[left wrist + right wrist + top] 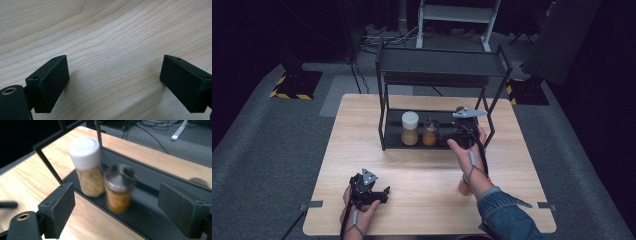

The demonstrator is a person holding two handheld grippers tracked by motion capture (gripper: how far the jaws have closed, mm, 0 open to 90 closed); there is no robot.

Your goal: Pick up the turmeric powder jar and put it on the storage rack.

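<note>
While the right gripper hangs at the front of the black metal rack, its jaws stand spread with nothing pinched — in the right gripper view the small silver-lidded spice jar sits a little beyond them, untouched. That jar, filled with orange-yellow powder, stands on the rack's lower shelf, just beside a taller white-capped spice jar of tan granules. Well apart, near the front edge of the wooden table, the left gripper rests low — its jaws spread over bare wood, empty.
</note>
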